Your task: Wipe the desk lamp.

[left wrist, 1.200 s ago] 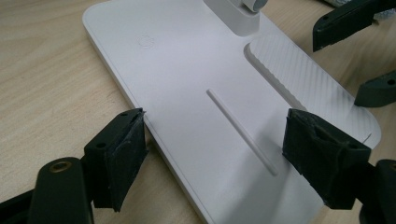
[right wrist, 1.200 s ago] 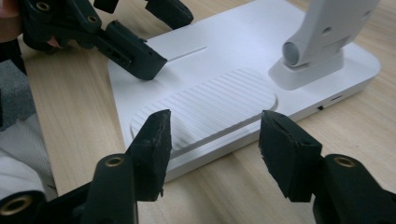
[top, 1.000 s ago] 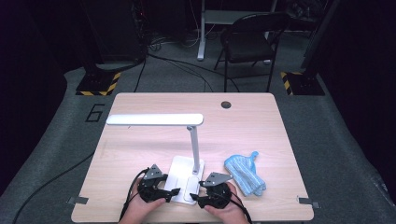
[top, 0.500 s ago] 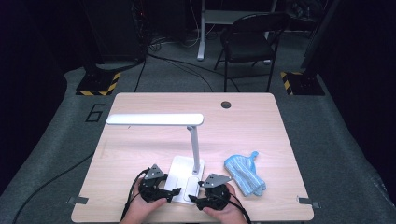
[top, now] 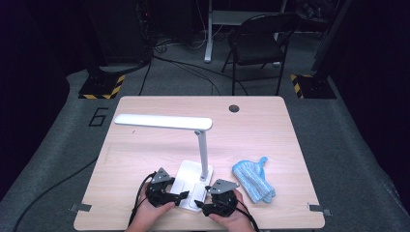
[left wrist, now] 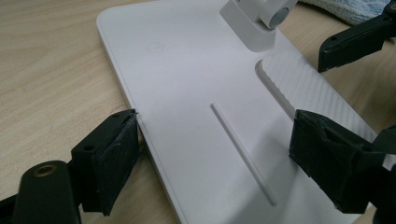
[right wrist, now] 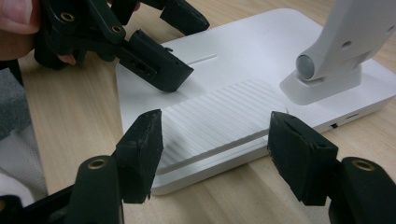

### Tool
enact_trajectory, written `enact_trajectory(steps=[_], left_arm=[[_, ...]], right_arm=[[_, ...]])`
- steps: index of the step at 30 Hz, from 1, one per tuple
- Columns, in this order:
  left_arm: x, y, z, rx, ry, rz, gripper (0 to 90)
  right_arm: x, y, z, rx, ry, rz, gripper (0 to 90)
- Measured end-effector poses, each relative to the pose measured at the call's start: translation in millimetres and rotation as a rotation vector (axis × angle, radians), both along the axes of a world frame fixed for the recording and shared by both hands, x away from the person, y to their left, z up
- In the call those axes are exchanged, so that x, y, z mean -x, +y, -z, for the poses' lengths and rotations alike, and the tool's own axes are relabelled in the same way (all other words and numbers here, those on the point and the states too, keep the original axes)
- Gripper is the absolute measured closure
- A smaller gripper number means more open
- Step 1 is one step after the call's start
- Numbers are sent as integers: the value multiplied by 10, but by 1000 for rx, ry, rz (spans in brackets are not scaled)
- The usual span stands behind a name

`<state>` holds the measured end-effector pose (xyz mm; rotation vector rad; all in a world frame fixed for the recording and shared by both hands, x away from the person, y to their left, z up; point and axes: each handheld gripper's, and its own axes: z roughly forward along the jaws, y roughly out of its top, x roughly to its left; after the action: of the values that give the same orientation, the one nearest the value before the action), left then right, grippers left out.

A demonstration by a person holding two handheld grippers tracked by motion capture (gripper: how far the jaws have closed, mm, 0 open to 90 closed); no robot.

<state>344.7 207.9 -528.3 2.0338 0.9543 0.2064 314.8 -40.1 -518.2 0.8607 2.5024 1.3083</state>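
White plastic desk lamp (top: 200, 145), flat rectangular base (left wrist: 196, 93): stands at the counter's (top: 145, 145) near edge, between both claws. Left claw (top: 178, 197): jaws apart, straddling the base's corner, one pad at its rim. Right claw (right wrist: 215, 140): jaws just widened, base edge between them, unclamped. Risk: a one-sided nudge could skid the base or tip the long head. Blue knitted cloth (top: 252, 180): just beyond right claw. Open room lies ahead.
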Motion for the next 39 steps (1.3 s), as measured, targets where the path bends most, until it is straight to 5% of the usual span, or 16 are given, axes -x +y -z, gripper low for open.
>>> enact_trajectory(steps=[25, 39], left_arm=[[-151, 27, -12, -4, 14, -40, 157], [-9, 82, 7, -15, -3, -31, 101]], right_arm=[[-196, 39, 18, -12, -19, 20, 372], [-280, 59, 28, -33, 9, 26, 360]])
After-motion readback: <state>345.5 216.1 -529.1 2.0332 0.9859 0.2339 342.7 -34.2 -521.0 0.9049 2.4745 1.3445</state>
